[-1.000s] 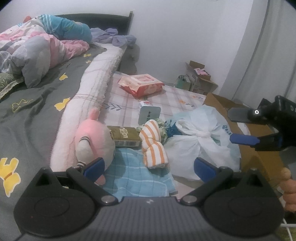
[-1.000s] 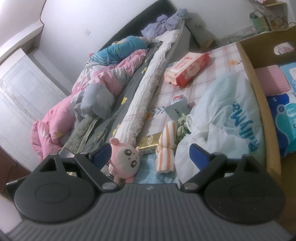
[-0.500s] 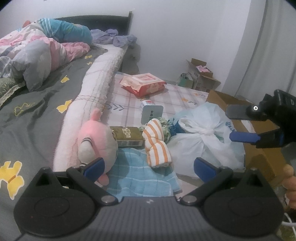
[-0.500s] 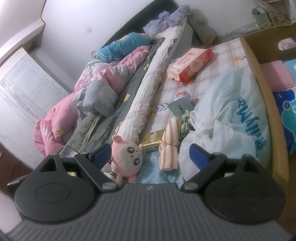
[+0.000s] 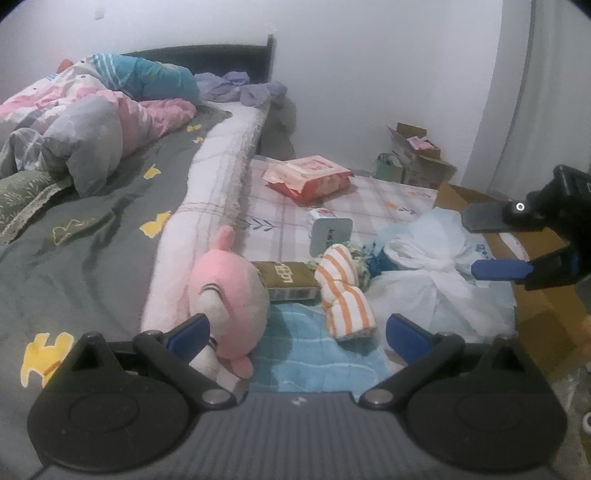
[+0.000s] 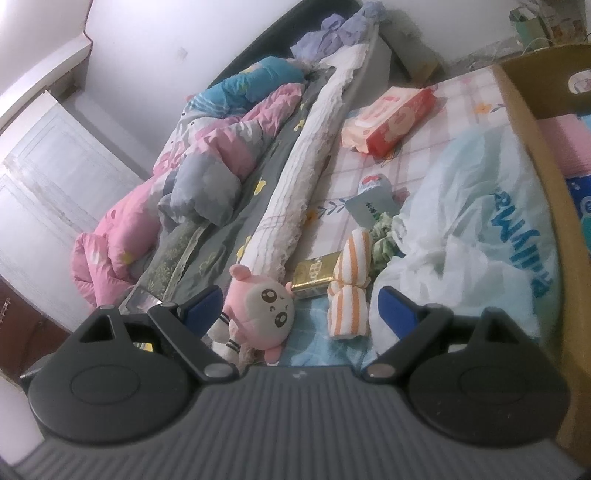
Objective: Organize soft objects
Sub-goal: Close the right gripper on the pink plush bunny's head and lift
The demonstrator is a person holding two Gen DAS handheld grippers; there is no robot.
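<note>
Left wrist view: left gripper (image 5: 295,334) spread wide with nothing between the pads, hanging over a light blue towel (image 5: 306,354) on the low mattress (image 5: 369,199) beside the bed. Pink plush toy (image 5: 229,291) slumped against the white quilted bed edge (image 5: 207,206), just inside the left pad. Orange-striped rolled cloth (image 5: 345,295) a bit ahead, touching a gold-brown box (image 5: 290,280) on one side and close to a tied white plastic bag (image 5: 436,280) on the other. Right gripper (image 5: 495,243) off to the right over that bag, also spread and holding nothing. Bare patch of checked sheet further back, with only a red wet-wipes pack (image 5: 308,177) and a small pale card-like pack (image 5: 330,230) on it. Cardboard box (image 5: 546,295) walling off the right side.

Right wrist view: right gripper (image 6: 299,310), same wide gap, plush (image 6: 264,308) face-up near the left pad, striped cloth (image 6: 351,284) toward the right one. Rumpled pink-and-grey duvet (image 6: 207,162) piled on the dark grey bedspread (image 6: 236,221). White wall and white wardrobe doors (image 6: 44,192) behind, purple clothes (image 6: 332,33) heaped at the headboard.
</note>
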